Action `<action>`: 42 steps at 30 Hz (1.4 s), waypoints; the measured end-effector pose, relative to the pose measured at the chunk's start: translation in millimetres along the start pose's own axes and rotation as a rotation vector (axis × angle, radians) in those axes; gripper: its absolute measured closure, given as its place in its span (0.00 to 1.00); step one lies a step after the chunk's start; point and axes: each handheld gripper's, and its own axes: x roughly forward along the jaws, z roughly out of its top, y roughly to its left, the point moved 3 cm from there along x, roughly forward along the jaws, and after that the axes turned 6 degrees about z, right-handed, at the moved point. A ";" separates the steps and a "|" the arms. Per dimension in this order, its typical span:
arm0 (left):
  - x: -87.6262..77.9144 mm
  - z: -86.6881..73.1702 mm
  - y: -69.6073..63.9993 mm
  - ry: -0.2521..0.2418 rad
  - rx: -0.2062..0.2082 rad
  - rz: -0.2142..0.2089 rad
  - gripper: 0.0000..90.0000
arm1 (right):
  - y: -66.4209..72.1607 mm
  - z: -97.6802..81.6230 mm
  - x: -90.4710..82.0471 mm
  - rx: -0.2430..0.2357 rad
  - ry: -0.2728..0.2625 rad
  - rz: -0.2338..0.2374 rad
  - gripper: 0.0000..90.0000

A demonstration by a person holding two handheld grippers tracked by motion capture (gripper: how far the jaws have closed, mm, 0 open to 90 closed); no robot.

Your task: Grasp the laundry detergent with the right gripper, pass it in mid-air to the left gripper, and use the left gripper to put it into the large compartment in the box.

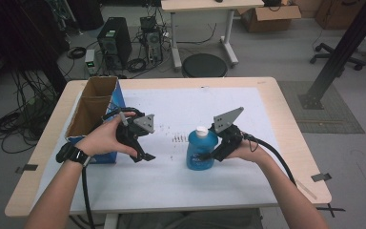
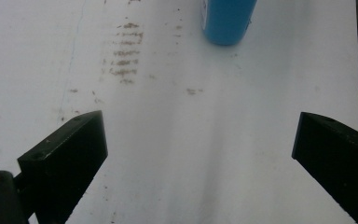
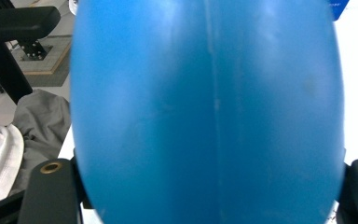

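Beside the cardboard box [image 1: 95, 112]: bottle just grabbed.
Right tool [image 1: 208, 155] squeezes the blue bottle [image 1: 201, 150], not lifted yet; left tool [image 1: 140, 155] waits wide open, empty.

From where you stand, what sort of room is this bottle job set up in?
Most likely a lab or workshop. A desktop computer tower sits on the floor amid loose cables, a cardboard box lies under a second desk, and the table wears a scuffed white work mat.

One blue bottle [image 1: 201, 150] with one white cap [image 1: 201, 130] stands on the table [image 1: 181, 191]. One open cardboard box [image 1: 93, 109] sits beside the left claw [image 1: 143, 157]. Two claws in all, the right claw [image 1: 208, 155] included.
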 end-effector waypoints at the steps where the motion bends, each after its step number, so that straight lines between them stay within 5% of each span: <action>1: 0.0 0.0 -0.1 -0.001 0.001 0.001 0.04 | 0.1 0.1 -0.1 -0.002 0.000 0.000 0.28; 42: -4.1 1.2 0.0 -0.016 -0.003 0.002 0.04 | -0.3 -3.0 -4.6 -0.025 -0.010 0.021 0.48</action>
